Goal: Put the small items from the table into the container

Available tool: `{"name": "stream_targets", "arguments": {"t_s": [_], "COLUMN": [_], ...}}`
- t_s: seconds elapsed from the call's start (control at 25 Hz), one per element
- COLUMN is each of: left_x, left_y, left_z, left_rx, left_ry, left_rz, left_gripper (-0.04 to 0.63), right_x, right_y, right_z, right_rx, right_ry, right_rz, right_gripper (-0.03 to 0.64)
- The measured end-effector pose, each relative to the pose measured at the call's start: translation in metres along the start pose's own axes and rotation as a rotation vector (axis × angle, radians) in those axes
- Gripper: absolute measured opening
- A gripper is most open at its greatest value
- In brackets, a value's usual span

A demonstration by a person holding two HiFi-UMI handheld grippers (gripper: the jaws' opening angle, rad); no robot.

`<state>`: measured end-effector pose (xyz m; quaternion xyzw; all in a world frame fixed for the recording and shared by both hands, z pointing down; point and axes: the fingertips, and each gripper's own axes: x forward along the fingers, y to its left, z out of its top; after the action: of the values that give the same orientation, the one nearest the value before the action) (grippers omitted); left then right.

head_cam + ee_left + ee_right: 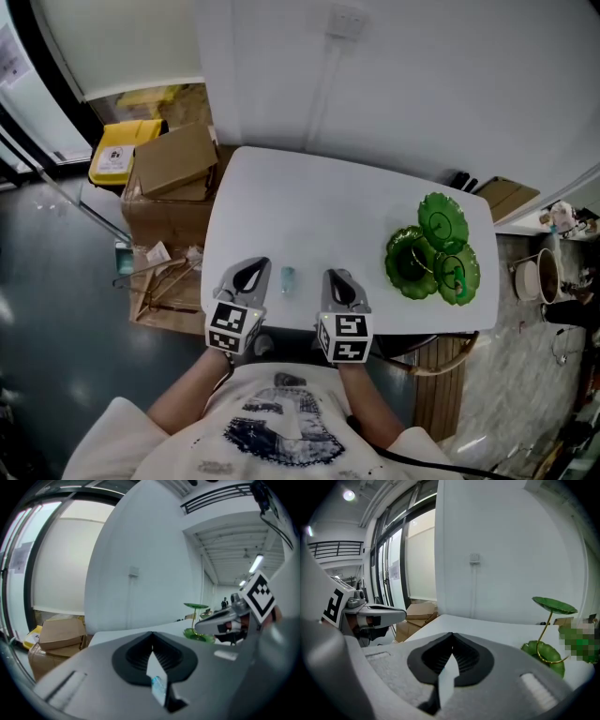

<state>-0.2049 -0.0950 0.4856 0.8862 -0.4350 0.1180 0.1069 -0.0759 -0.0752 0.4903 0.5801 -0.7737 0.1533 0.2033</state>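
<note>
Small item (288, 279), pale blue and translucent, lying flat near front edge of white table (309, 206), well apart from green tiered dish (418, 267) (glossy leaf-shaped trays, one raised on gold stem) standing upright near right edge.

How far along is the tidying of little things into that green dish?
Done: nothing that shows; no item can be made out in the green dish. In hand: nothing; the left gripper and right gripper are both shut and empty at the table's near edge. Left: the one small bluish item lying on the table between them has to be picked up and put in the dish.
</note>
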Motion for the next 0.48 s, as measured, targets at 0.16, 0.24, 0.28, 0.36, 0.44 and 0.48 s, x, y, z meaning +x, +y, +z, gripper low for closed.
{"name": "stream_targets", "arguments": {"t_s": [0.16, 0.24, 0.28, 0.36, 0.44, 0.48], "left_x": [0.005, 0.01, 0.014, 0.02, 0.025, 0.027], "left_y": [-0.006, -0.008, -0.009, -0.011, -0.015, -0.016], "left_z": [-0.008, -0.013, -0.016, -0.022, -0.026, -0.028], "left_rx": [-0.01, -0.023, -0.031, -0.046, -0.062, -0.069], "left_ry": [0.02, 0.037, 0.046, 0.063, 0.075, 0.081], "left_rz": [0.015, 0.029, 0.037, 0.058, 0.083, 0.098], "left_gripper": [-0.009, -0.011, -0.011, -0.009, -0.009, -0.009], "right_x": [0.005, 0.01, 0.013, 0.02, 0.027, 0.031], "right_y": [-0.007, -0.01, -0.012, -0.017, -0.021, -0.023], "right_z": [-0.003, -0.004, -0.004, -0.003, -0.004, -0.005], "right_rx": [-0.006, -0.015, -0.022, -0.037, -0.053, -0.059], "right_ry": [0.014, 0.019, 0.021, 0.027, 0.034, 0.038], "right_rz": [0.027, 0.053, 0.066, 0.094, 0.133, 0.155], "right_gripper": [0.001, 0.002, 0.001, 0.0, 0.002, 0.001]}}
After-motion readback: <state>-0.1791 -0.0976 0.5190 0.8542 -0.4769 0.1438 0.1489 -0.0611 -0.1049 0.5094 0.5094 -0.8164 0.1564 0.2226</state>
